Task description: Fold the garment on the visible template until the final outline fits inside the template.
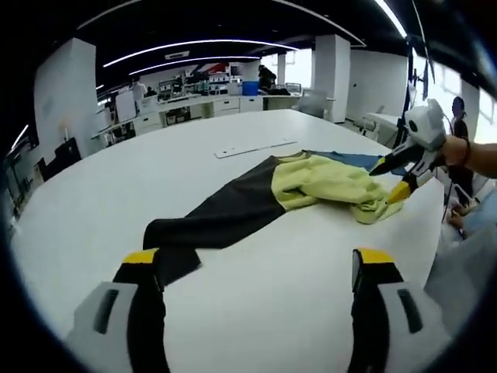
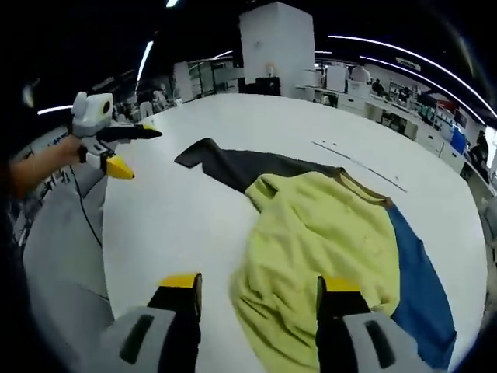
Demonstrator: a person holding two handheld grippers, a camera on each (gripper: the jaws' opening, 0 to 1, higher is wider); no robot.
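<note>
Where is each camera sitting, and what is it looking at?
Left gripper view: rides on the left gripper, looking along the table from the dark end of the garment; its own open jaws rise at the bottom.
Right gripper view: rides on the right gripper, over the garment's yellow end; its own open jaws rise at the bottom.
Shared: both show the same garment from opposite ends, and each shows the other gripper with the hand holding it.

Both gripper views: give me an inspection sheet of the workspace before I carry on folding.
Surface: white table, bare around the cloth.
Job's things: yellow garment bunched over a blue panel and dark panel.
Clutter: white strip lying beyond the cloth.
Grippers: left gripper open, off the cloth; right gripper open above the yellow hem.
Cables: dark cable hanging at the table edge.
Surroundings: desks, pillars, ceiling lights.
</note>
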